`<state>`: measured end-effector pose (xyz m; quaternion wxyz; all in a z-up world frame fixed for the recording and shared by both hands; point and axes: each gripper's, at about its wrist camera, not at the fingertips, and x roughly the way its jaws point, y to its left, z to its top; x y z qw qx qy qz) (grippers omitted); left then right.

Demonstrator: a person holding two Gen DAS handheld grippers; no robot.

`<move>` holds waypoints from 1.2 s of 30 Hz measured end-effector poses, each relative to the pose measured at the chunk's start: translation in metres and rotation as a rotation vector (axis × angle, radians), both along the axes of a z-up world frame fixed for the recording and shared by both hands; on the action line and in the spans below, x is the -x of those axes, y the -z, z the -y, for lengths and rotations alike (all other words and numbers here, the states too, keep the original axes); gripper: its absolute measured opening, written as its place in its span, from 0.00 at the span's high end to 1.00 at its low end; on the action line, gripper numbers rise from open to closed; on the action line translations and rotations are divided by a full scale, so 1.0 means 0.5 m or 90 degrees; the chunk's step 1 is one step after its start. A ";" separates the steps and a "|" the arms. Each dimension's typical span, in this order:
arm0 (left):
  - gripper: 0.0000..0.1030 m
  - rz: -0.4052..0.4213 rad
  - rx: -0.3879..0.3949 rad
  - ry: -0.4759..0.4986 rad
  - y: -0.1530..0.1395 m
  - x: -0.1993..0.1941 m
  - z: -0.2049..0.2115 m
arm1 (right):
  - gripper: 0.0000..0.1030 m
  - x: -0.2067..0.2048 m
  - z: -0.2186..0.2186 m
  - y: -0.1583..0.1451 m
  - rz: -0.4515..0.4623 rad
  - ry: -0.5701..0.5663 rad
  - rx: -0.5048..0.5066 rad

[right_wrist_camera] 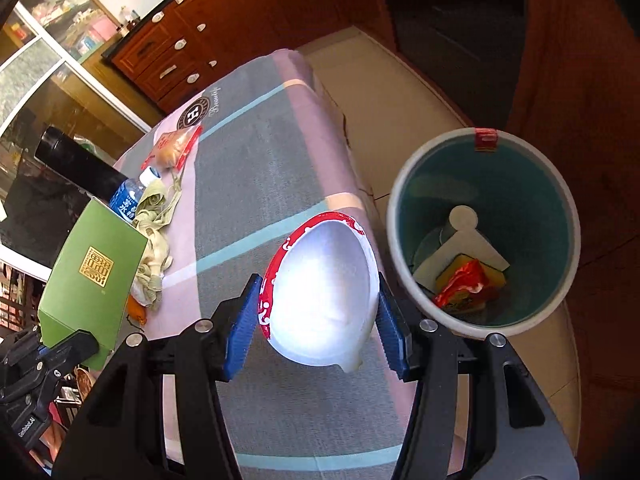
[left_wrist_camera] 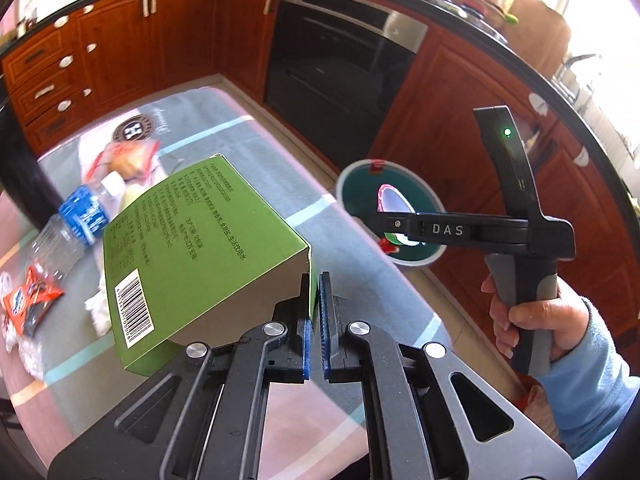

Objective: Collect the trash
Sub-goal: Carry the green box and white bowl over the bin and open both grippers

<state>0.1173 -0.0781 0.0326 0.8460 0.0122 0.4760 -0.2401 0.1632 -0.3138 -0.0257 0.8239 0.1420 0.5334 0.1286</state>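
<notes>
While the left tool [left_wrist_camera: 314,320] pinches a green box [left_wrist_camera: 200,248], the right tool [right_wrist_camera: 316,332] clamps a paper bowl [right_wrist_camera: 320,288].

The green box [left_wrist_camera: 192,248] hides part of the blurred water bottle [left_wrist_camera: 76,220] behind it.

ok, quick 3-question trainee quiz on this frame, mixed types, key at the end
1. True or false: the left gripper is shut on a flap of the green box.
2. Multiple choice: what is the right gripper holding? A) plastic bottle B) red-rimmed paper bowl C) snack packet
3. Short answer: where does the bin stand relative to the table, and is it empty?

Key:
1. True.
2. B, the paper bowl, squeezed between the pads.
3. On the floor beside the table's edge; not empty, it already holds a red wrapper and other scraps.
</notes>
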 end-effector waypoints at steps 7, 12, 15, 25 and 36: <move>0.96 -0.012 -0.025 0.058 0.013 -0.020 0.108 | 0.50 -0.008 0.120 0.025 -0.013 0.066 -0.025; 0.96 -0.020 -0.045 0.101 0.028 -0.041 0.188 | 0.50 -0.011 0.195 0.044 -0.021 0.110 -0.039; 0.96 -0.026 -0.049 0.132 0.035 -0.051 0.236 | 0.50 -0.008 0.240 0.050 -0.024 0.136 -0.042; 0.96 -0.047 -0.058 0.226 0.088 -0.094 0.382 | 0.49 -0.003 0.348 0.075 -0.049 0.196 -0.032; 0.91 -0.114 -0.027 0.227 0.150 -0.176 0.440 | 0.49 -0.027 0.382 0.075 -0.061 0.213 -0.022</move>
